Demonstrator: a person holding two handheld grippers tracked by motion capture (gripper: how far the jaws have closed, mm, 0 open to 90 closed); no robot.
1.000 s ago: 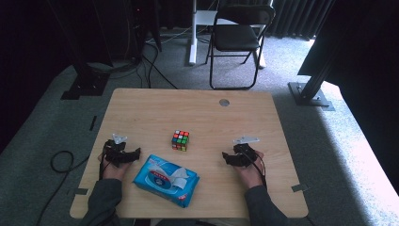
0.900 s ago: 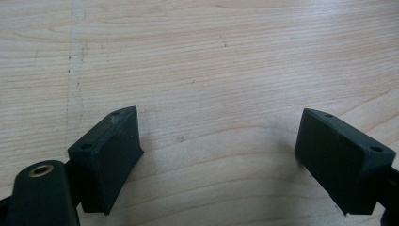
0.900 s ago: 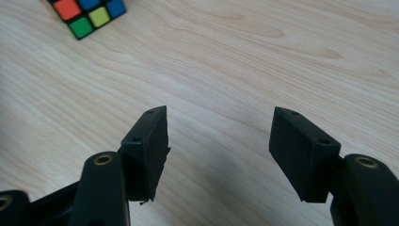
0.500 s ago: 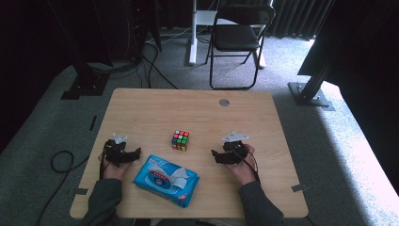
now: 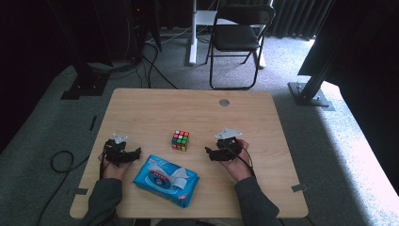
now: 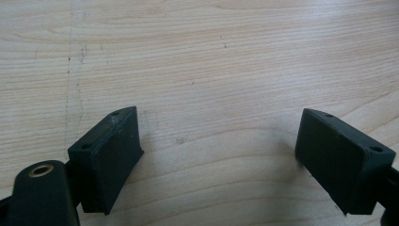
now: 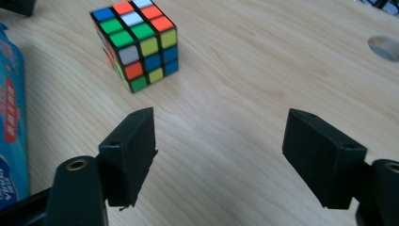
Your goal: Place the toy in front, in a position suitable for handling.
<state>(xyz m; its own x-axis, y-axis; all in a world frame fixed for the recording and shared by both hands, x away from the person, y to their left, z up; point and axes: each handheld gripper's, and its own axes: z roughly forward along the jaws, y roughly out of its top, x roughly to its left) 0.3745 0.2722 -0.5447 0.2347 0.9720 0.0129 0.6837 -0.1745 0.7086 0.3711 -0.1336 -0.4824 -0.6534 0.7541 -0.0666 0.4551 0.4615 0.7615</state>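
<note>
Fingers (image 7: 134, 146) of right gripper (image 7: 219, 141) spread wide, just opened further, nothing between; aimed at Rubik's cube (image 7: 136, 44). Left gripper (image 6: 219, 146) jaws also wide, empty, over bare table (image 6: 211, 56). Cube sits mid-table, between grippers, just beyond wet-wipes pack (image 5: 165, 180). Likely light, rigid, smooth plastic, layers may twist: grip flat opposite faces squarely. Scrambled stickers, black edges.

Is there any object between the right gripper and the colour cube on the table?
Nothing visible. The right gripper is open and faces the colour cube across bare table. The blue wipes pack lies to the side, off that path.
</note>
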